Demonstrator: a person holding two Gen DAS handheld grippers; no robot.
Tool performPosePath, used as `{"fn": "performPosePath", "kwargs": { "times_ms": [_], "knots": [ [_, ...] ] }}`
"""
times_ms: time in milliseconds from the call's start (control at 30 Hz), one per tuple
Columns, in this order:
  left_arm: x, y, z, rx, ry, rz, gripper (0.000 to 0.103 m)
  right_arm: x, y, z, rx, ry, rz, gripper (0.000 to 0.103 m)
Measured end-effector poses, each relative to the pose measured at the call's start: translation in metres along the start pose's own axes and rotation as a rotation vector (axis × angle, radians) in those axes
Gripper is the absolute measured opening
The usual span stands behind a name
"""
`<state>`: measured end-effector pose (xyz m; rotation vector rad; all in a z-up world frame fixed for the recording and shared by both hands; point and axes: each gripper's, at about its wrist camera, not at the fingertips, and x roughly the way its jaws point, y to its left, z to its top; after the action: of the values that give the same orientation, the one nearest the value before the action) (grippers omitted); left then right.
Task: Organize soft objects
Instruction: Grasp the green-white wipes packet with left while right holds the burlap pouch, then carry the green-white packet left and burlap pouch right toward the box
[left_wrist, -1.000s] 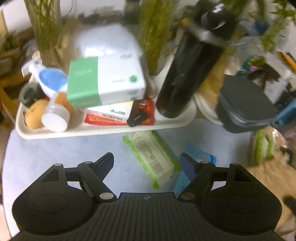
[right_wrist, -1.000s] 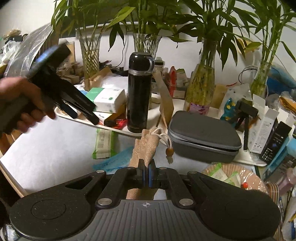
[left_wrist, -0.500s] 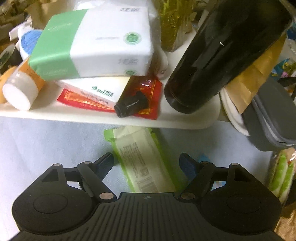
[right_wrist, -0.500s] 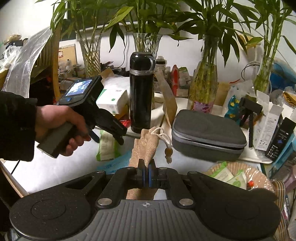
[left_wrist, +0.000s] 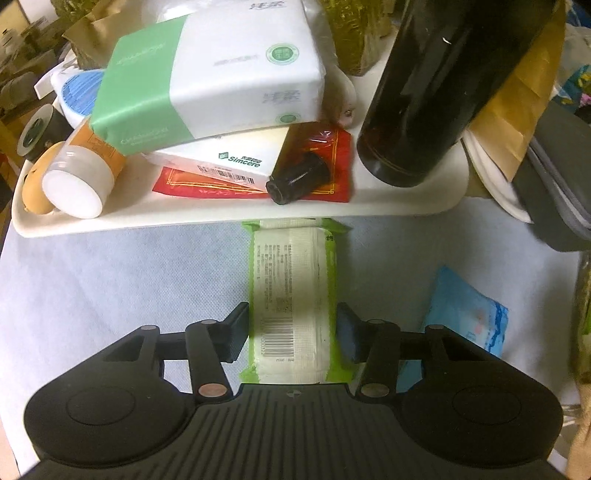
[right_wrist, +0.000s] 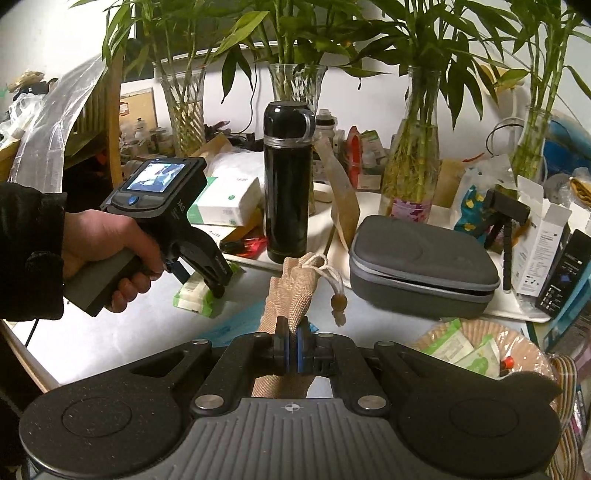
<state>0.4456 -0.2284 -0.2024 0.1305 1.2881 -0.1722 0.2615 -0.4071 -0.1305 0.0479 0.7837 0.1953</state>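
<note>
A green and white pack of wet wipes (left_wrist: 291, 295) lies on the pale tablecloth in front of the white tray (left_wrist: 229, 212). My left gripper (left_wrist: 291, 330) straddles the pack's near end, with both pads against its sides. In the right wrist view the left gripper (right_wrist: 207, 277) rests down on the pack (right_wrist: 194, 295). My right gripper (right_wrist: 291, 345) is shut on a beige drawstring pouch (right_wrist: 291, 291) and holds it above the table. A blue soft packet (left_wrist: 465, 314) lies right of the wipes.
The tray holds a tissue pack (left_wrist: 214, 70), a box, a red packet, a small dark bottle (left_wrist: 299, 177), an orange tube and a black flask (right_wrist: 288, 181). A grey zip case (right_wrist: 421, 266) sits right. A woven basket (right_wrist: 517, 354) with wipe packs is at front right. Glass vases stand behind.
My left gripper has moved down and forward over the wipes pack, and its fingers have closed in from wide open onto the pack's sides. The right gripper has stayed still with the pouch.
</note>
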Motion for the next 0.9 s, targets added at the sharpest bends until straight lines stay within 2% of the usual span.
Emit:
{"fn": "performPosePath", "kwargs": {
  "times_ms": [167,333,533,900],
  "knots": [
    [-0.005,0.007,0.001,0.023,0.022,0.017,0.047,0.002,0.001,-0.001,-0.002,0.011,0.003,0.006],
    [-0.033,0.023,-0.006,0.069,-0.016,0.008,0.047,-0.002,0.005,0.002,-0.009,-0.002,0.006,0.006],
    [-0.079,0.05,-0.018,0.073,-0.092,-0.032,0.046,-0.014,0.011,0.004,-0.005,-0.035,0.019,0.006],
    [-0.148,0.06,-0.044,0.151,-0.257,-0.088,0.046,-0.068,0.028,0.017,0.013,-0.104,0.008,0.006]
  ]
}}
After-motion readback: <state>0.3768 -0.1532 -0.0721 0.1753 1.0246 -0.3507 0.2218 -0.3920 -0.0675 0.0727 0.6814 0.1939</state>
